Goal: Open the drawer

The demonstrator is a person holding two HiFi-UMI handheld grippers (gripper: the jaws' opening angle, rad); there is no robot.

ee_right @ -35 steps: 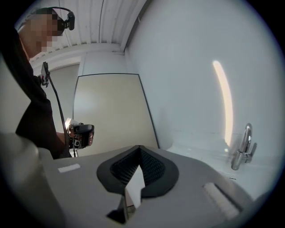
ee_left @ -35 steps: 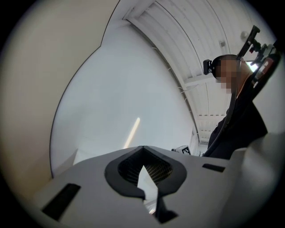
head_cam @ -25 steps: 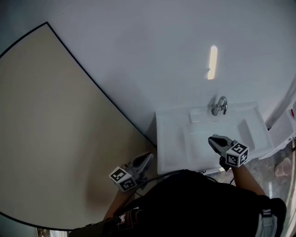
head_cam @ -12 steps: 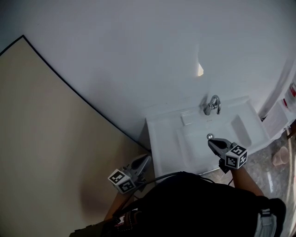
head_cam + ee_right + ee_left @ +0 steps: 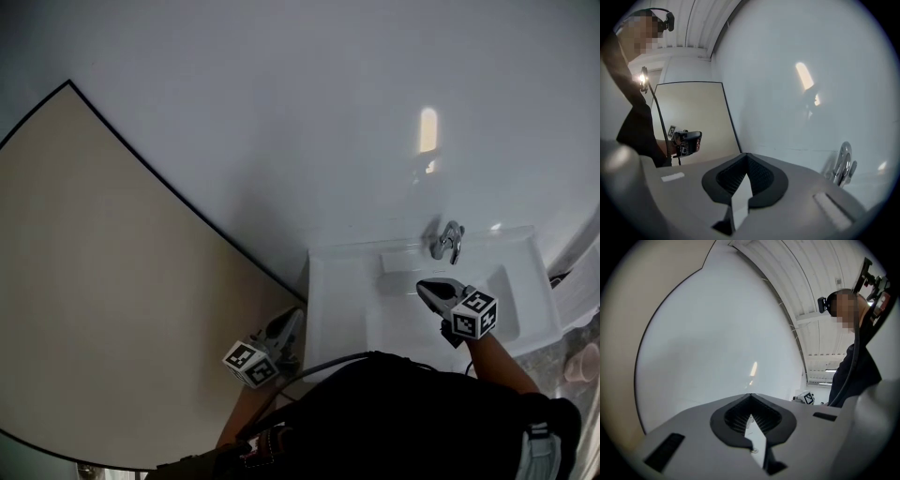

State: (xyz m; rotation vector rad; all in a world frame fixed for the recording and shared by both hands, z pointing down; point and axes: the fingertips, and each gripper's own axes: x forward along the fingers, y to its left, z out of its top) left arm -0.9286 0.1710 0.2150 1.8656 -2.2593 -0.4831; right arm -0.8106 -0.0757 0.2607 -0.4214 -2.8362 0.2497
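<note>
No drawer shows in any view. The white sink [image 5: 337,300] with its chrome tap [image 5: 447,240] sits against a pale glossy wall, and my dark body hides whatever is under it. In the head view my right gripper [image 5: 424,284] hovers over the basin just short of the tap, shut and holding nothing. My left gripper [image 5: 292,317] hangs beside the sink's left edge, also shut and holding nothing. The left gripper [image 5: 750,399] faces the glossy wall. The right gripper [image 5: 746,157] faces the wall with the tap [image 5: 843,165] at its right.
A beige panel [image 5: 103,309] with a dark edge fills the left of the head view. The wall reflects a person and both grippers. A white shelf unit and a pink cup [image 5: 578,361] stand at the far right beside the sink.
Both grippers have moved toward the wall. The right one now sits closer to the tap over the basin. Both stay shut and hold nothing.
</note>
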